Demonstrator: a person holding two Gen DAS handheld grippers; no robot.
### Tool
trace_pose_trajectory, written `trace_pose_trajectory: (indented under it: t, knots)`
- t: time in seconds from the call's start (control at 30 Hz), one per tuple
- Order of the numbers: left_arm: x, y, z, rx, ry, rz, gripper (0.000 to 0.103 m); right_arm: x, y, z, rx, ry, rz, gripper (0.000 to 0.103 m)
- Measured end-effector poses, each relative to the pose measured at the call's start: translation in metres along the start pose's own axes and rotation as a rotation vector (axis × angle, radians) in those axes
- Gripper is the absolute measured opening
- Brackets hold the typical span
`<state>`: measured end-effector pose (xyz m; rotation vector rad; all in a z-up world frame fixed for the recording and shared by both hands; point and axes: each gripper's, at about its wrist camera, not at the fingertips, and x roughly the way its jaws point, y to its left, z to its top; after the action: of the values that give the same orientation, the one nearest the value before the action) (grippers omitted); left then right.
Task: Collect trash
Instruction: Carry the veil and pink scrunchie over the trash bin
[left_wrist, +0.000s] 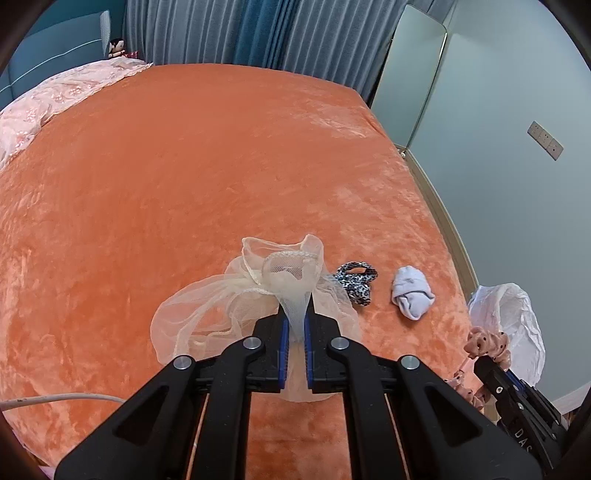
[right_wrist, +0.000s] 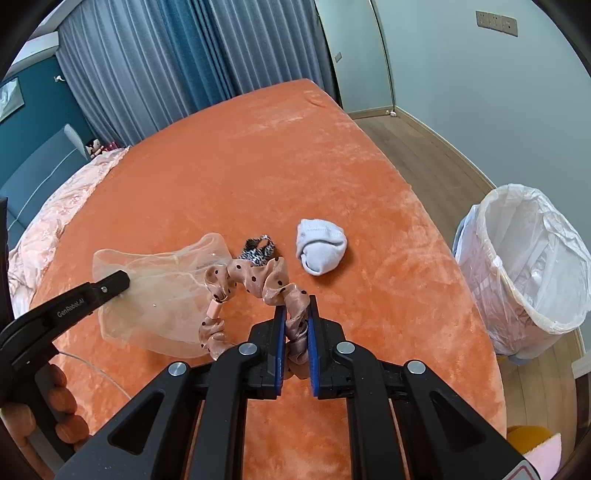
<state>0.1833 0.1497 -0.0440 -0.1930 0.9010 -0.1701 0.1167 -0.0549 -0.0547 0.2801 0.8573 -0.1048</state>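
My left gripper (left_wrist: 295, 314) is shut on a sheer cream mesh cloth (left_wrist: 236, 299), lifted above the orange bed (left_wrist: 184, 177); the cloth (right_wrist: 159, 288) hangs from the left gripper (right_wrist: 122, 282) in the right wrist view too. My right gripper (right_wrist: 297, 308) is shut on a pink polka-dot scrunchie band (right_wrist: 258, 280), which dangles off the bed surface; that band (left_wrist: 484, 343) and the right gripper (left_wrist: 487, 363) show at the right edge of the left wrist view. A leopard-print hair tie (left_wrist: 356, 280) (right_wrist: 258, 251) and a balled white sock (left_wrist: 412, 297) (right_wrist: 321, 245) lie on the bed.
A bin lined with a white bag (right_wrist: 524, 266) (left_wrist: 513, 325) stands on the wooden floor (right_wrist: 424, 162) to the right of the bed. A pink quilt (left_wrist: 48, 99) covers the bed's far left. A white cable (left_wrist: 59, 400) runs along the near left. Curtains (right_wrist: 147, 74) hang behind.
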Motion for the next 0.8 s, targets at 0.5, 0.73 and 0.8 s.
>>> trace_pose_trajectory:
  t: [0.5,0.73,0.8]
  knots:
    - [-0.017,-0.056,-0.019,0.059,0.009,-0.064,0.006,-0.023,-0.040,0.005,0.058,-0.031,-0.048,0.010]
    - [-0.023,-0.106,-0.030,0.124,0.025,-0.147,0.006,-0.034,-0.093,0.014,0.157,-0.061,-0.117,0.010]
    - [-0.023,-0.123,-0.030,0.145,0.029,-0.173,0.006,-0.037,-0.105,0.016,0.178,-0.068,-0.131,0.010]
